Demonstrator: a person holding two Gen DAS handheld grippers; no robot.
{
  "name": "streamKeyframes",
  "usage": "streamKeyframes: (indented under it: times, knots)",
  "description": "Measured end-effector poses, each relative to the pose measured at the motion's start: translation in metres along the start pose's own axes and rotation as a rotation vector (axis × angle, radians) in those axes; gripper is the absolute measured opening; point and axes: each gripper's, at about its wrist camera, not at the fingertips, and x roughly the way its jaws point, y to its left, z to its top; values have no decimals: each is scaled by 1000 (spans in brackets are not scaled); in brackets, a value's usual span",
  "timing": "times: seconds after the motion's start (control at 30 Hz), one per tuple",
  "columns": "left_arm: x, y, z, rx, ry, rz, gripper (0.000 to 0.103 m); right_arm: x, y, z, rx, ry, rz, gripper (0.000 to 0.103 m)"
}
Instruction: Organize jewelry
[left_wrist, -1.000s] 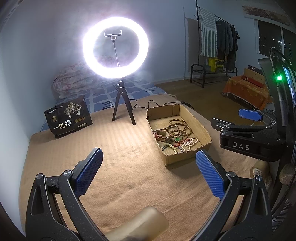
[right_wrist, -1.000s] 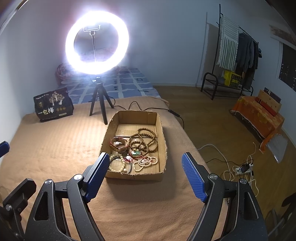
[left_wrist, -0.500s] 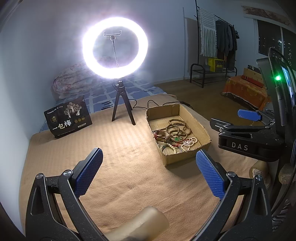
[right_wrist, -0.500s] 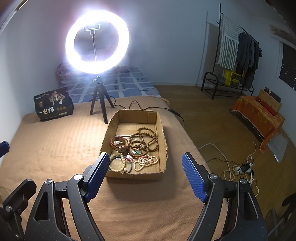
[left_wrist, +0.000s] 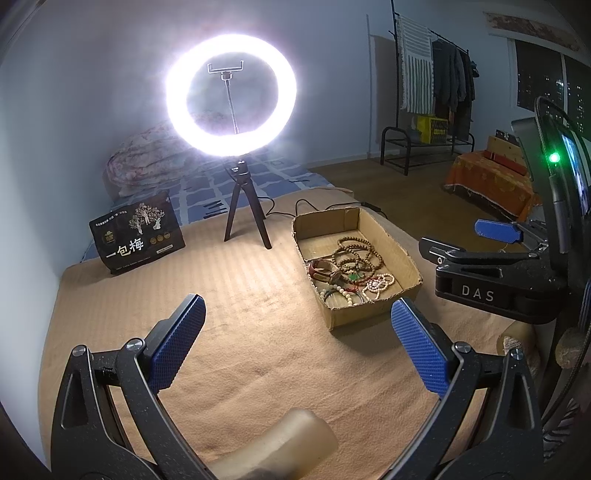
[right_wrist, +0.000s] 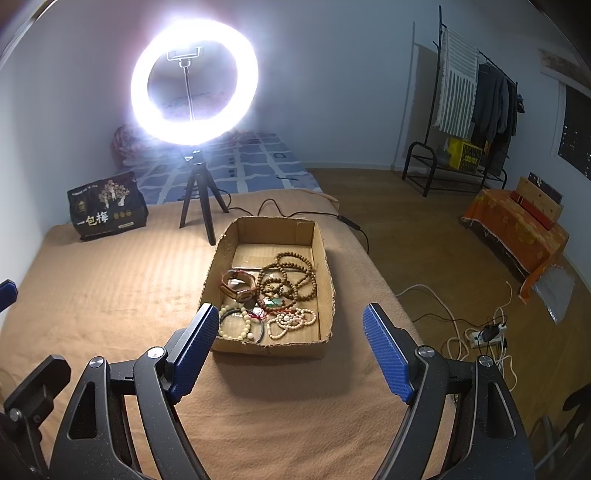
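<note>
A shallow cardboard box (right_wrist: 327, 266) sits on the tan blanket and holds a tangle of jewelry: brown bead strands (right_wrist: 291, 275), a pale bead bracelet (right_wrist: 291, 323), a watch (right_wrist: 240, 288). The box also shows in the left wrist view (left_wrist: 406, 258) with the beads (left_wrist: 351, 254). My right gripper (right_wrist: 290, 349) is open and empty, just in front of the box's near wall. My left gripper (left_wrist: 297, 343) is open and empty, over bare blanket left of the box. The right gripper's body (left_wrist: 495, 280) shows at the right of the left wrist view.
A lit ring light on a small tripod (right_wrist: 197, 206) stands behind the box. A black snack bag (right_wrist: 107, 210) stands at the back left. A cable (right_wrist: 288, 214) runs behind the box. The bed edge drops to a wood floor (right_wrist: 424, 240) on the right.
Both grippers have barely moved; the box sits slightly lower and nearer in the right wrist view. Both stay open.
</note>
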Motion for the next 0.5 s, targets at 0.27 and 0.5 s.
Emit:
streamKeyframes:
  times: [0.27,0.5]
  knots:
    - [0,-1,1,5,-2,1,102,0,-1,-3,1,8,3,80]
    - [-2,-4,0,12,-1,2,102,1,-1,-2,0,9,4,80]
